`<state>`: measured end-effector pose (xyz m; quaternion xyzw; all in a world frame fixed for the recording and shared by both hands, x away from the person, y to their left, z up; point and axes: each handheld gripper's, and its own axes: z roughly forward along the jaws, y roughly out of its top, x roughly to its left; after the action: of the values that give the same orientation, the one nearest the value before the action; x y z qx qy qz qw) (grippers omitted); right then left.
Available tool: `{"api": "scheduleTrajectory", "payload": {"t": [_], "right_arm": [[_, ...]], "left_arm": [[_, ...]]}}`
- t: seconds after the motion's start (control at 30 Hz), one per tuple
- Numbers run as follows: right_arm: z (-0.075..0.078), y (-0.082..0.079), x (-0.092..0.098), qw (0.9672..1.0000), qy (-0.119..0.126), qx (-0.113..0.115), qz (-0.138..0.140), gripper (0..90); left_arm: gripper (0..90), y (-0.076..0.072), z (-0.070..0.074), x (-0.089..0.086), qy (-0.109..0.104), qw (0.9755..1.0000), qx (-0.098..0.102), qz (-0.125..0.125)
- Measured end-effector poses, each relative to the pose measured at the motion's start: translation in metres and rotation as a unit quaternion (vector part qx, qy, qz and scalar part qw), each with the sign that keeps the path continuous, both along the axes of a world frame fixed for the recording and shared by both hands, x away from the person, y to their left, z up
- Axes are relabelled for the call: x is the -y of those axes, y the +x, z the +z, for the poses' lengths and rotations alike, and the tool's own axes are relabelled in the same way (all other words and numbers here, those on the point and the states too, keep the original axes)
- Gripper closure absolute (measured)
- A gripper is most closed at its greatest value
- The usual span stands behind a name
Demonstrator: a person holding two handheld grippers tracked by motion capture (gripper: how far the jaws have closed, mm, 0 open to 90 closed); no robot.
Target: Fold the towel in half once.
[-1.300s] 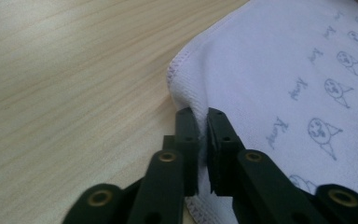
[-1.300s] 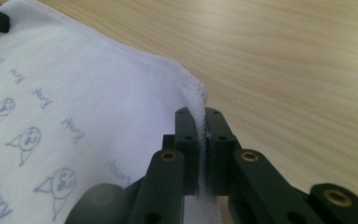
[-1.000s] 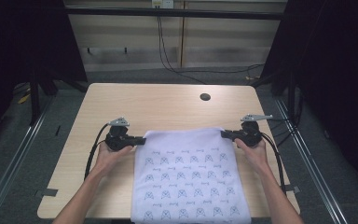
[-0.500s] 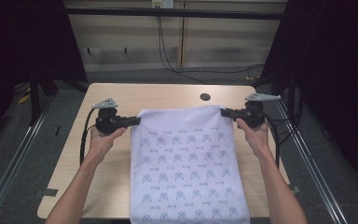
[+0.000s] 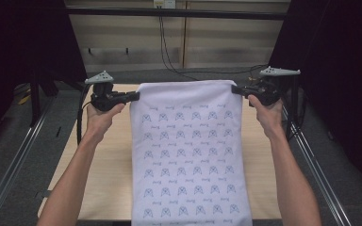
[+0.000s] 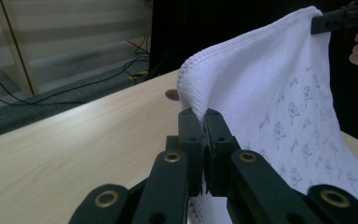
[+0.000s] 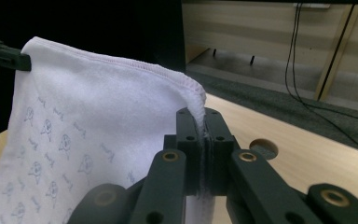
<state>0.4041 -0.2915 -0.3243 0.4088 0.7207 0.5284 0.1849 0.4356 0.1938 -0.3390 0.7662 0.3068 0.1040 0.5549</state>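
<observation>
High view: one towel [image 5: 188, 155], white with a small print, hangs stretched between my two claws above the worktop [image 5: 103, 179]. Left claw [image 5: 135, 96] at 10 o'clock is clamped on one top corner, right claw [image 5: 234, 89] at 2 o'clock on the other. Step: lifted, spread. Next, I judge: lay or fold it, keeping the tension even.

A pale wooden table [image 5: 108, 179] stands at the middle of the room, with a round hole [image 7: 264, 148] in its top near the far edge. Beyond the table runs a light panelled wall [image 5: 217, 42], black cables [image 5: 167, 52] hanging down it onto grey carpet [image 5: 9, 141] (some trail across the floor). Dark curtains [image 5: 23, 42] flank the table, and metal rails [image 5: 14, 155] run along either side.
</observation>
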Motion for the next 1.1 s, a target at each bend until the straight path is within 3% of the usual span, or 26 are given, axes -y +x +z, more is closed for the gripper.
{"api": "scheduleTrajectory", "payload": {"t": [0.07, 0.2, 0.27, 0.37, 0.47, 0.57, 0.6, 0.63, 0.67, 0.87, 0.93, 1.0, 1.07, 1.1], "right_arm": [[0.011, 0.004, 0.001, 1.0000, -0.003, 0.003, -0.004, 86.8], [0.034, 0.010, 0.000, 0.9999, -0.010, 0.012, -0.003, 86.8], [0.039, 0.007, 0.001, 0.9998, -0.006, 0.018, -0.003, 86.8], [0.027, -0.003, 0.002, 0.9998, -0.003, 0.018, 0.008, 86.8], [0.010, -0.016, 0.005, 0.9997, 0.002, 0.006, 0.022, 86.8], [-0.005, -0.036, 0.009, 0.9990, 0.017, -0.007, 0.040, 86.8], [-0.005, -0.036, 0.009, 0.9990, 0.017, -0.007, 0.040, 86.8], [-0.017, -0.057, 0.012, 0.9982, 0.029, -0.012, 0.050, 86.8], [-0.022, -0.065, 0.013, 0.9978, 0.031, -0.014, 0.057, 86.8], [-0.048, -0.129, 0.018, 0.9955, 0.022, -0.027, 0.088, 86.8], [-0.054, -0.148, 0.016, 0.9948, 0.008, -0.036, 0.095, 86.8], [-0.062, -0.168, 0.015, 0.9936, -0.001, -0.051, 0.101, 86.8], [-0.074, -0.187, 0.017, 0.9921, -0.004, -0.069, 0.105, 86.8], [-0.081, -0.195, 0.018, 0.9911, -0.008, -0.082, 0.104, 86.8]], "left_arm": [[87.8, 0.002, 0.009, 0.002, 0.003, 1.0000, 0.007, 0.005], [87.8, 0.001, 0.021, 0.001, -0.023, 0.9996, 0.017, 0.007], [87.8, -0.003, 0.022, 0.000, -0.023, 0.9995, 0.021, 0.002], [87.8, -0.011, 0.015, -0.001, -0.018, 0.9997, 0.019, -0.006], [87.8, -0.026, -0.004, -0.001, 0.003, 0.9997, 0.007, -0.024], [87.8, -0.043, -0.012, -0.003, 0.005, 0.9995, 0.007, -0.032], [87.8, -0.043, -0.012, -0.003, 0.005, 0.9995, 0.007, -0.032], [87.8, -0.063, -0.019, -0.008, -0.010, 0.9988, -0.002, -0.048], [87.8, -0.076, -0.024, -0.010, 0.004, 0.9984, 0.000, -0.056], [87.8, -0.128, -0.051, -0.012, 0.008, 0.9958, -0.024, -0.088], [87.8, -0.142, -0.058, -0.012, -0.002, 0.9939, -0.038, -0.104], [87.8, -0.160, -0.069, -0.010, 0.010, 0.9912, -0.056, -0.119], [87.7, -0.174, -0.080, -0.009, 0.003, 0.9893, -0.071, -0.127], [87.7, -0.179, -0.087, -0.006, 0.012, 0.9871, -0.086, -0.134]]}}
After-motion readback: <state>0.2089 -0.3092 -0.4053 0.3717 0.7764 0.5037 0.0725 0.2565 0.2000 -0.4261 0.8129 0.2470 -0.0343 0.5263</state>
